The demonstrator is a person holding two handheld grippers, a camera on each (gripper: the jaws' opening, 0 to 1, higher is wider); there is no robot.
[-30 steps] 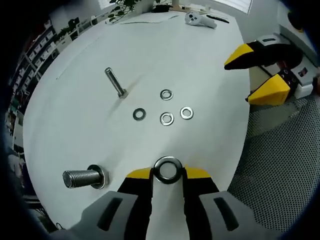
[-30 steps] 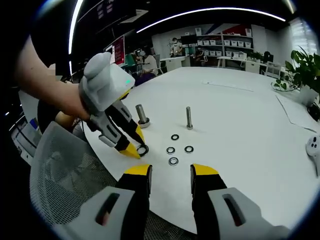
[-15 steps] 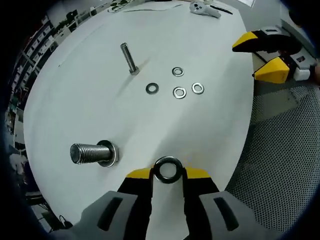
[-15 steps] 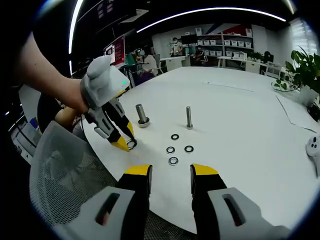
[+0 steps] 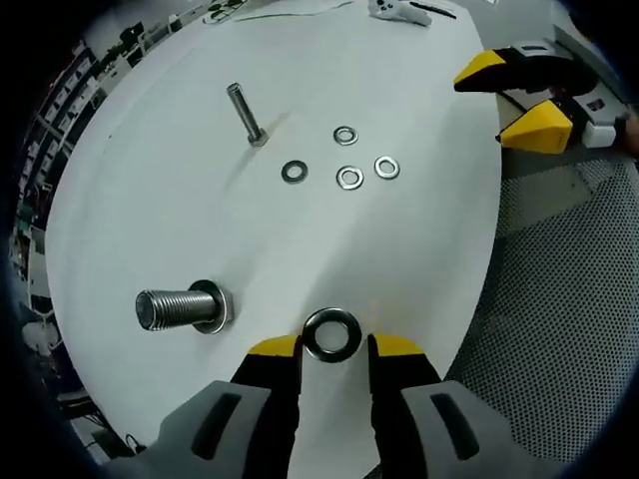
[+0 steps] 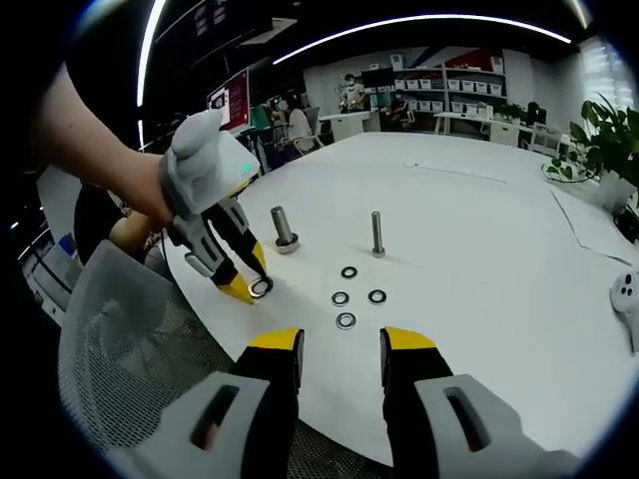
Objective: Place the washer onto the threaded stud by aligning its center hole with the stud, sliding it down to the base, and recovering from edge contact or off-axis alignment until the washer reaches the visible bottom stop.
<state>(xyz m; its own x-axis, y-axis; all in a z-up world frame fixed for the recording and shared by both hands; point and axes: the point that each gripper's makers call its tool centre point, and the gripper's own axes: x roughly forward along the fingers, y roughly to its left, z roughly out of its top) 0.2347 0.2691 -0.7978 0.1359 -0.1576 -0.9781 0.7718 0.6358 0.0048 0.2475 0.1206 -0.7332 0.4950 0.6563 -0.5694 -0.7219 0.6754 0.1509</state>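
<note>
**Washer pinched in my left gripper, near the thick stud**

In the left gripper view, my left gripper (image 5: 334, 344) is pinching the washer (image 5: 332, 333) between its yellow tips, the ring's hole facing the camera. The washer is hanging over the near part of the white round surface (image 5: 180, 215). The thick threaded stud (image 5: 178, 307) is standing on its base to the left of the washer, near it but apart from it. Farther up the surface a thin bolt (image 5: 243, 114) is standing upright, and four spare washers (image 5: 348, 177) are lying in a loose cluster beside it. My right gripper (image 5: 519, 95) is showing at the upper right edge, past the surface's rim, above a mesh chair seat (image 5: 559, 299).

In the right gripper view, I am holding my right gripper (image 6: 339, 349) with its jaws spread and nothing between them, over the near edge of the surface (image 6: 479, 230). My left gripper (image 6: 255, 287) is reaching in from the left, gripping the washer (image 6: 261, 287) at its tips, just in front of the threaded stud (image 6: 283, 230) and not touching it. The thin bolt (image 6: 377, 235) is standing to the right of the stud, and the spare washers (image 6: 345, 320) are lying between the bolt and my right gripper.
</note>
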